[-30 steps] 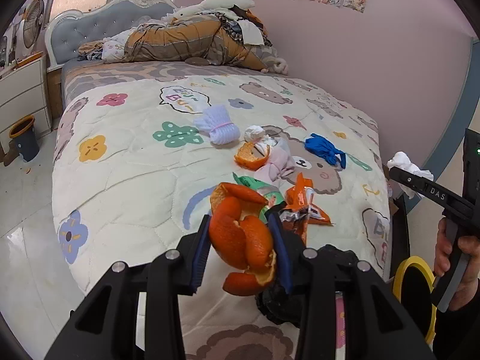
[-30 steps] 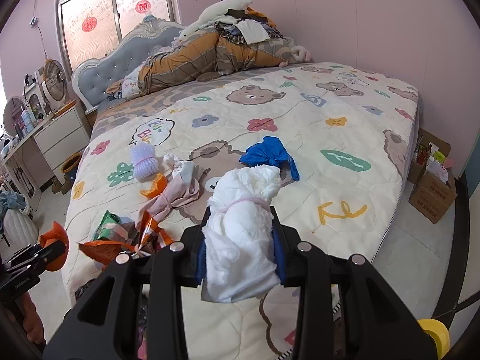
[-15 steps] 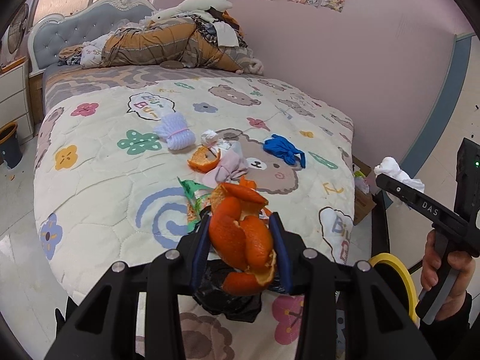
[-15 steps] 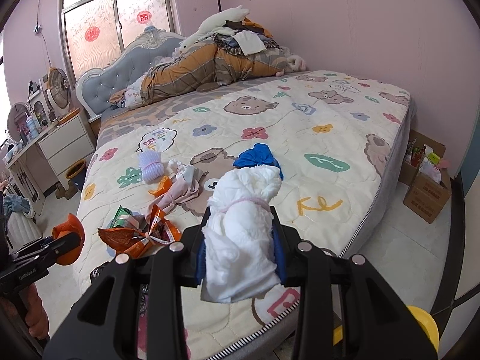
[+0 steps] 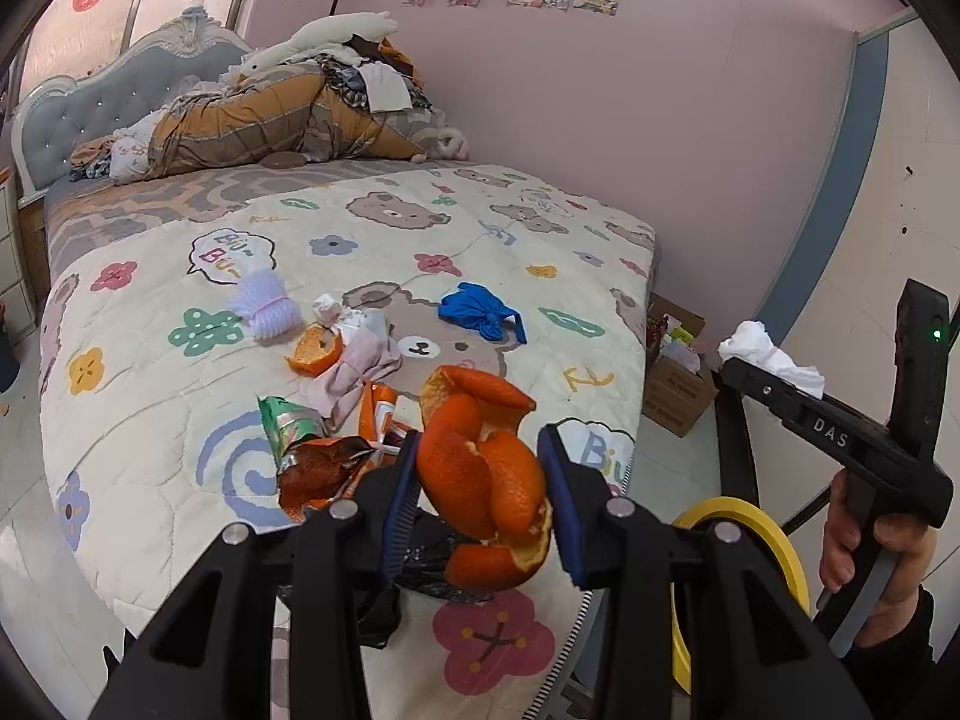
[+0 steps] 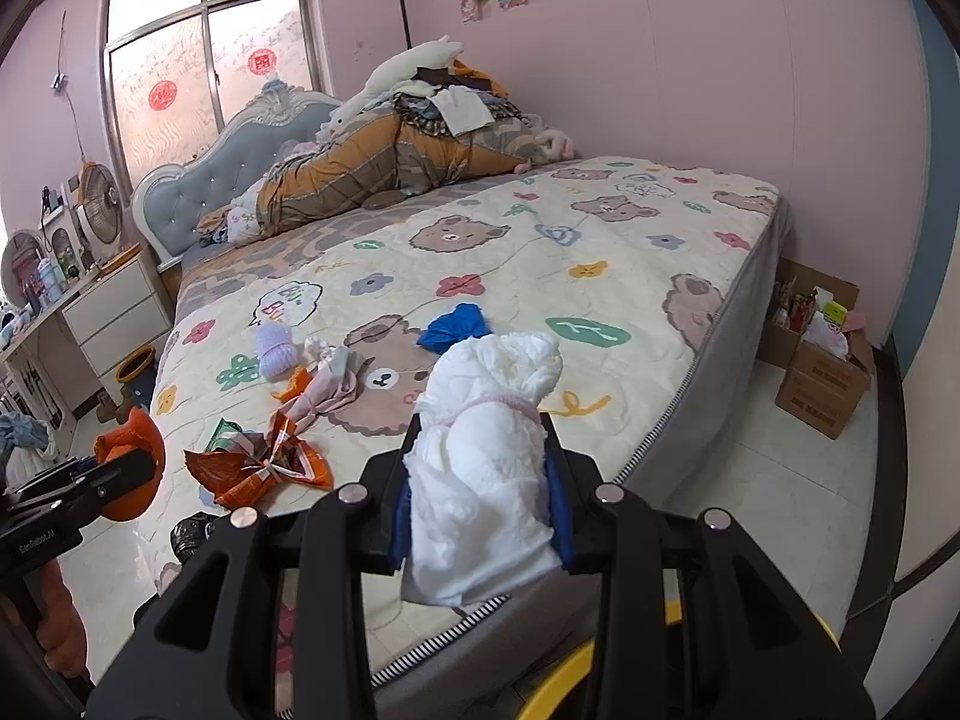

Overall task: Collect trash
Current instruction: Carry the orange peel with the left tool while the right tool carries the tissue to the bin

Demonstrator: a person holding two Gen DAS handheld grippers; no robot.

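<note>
Between the left tool's blue pads sat a curled orange peel, clamped tight above the bed's near edge. Only the right wrist view showed the right tool squeezing a white tied wad. Wrappers, a blue bag and another peel littered the quilt; a yellow-rimmed bin stood just beside it.

Bear-print quilt, grey tufted headboard, heaped bedding, cardboard box, white drawers
</note>
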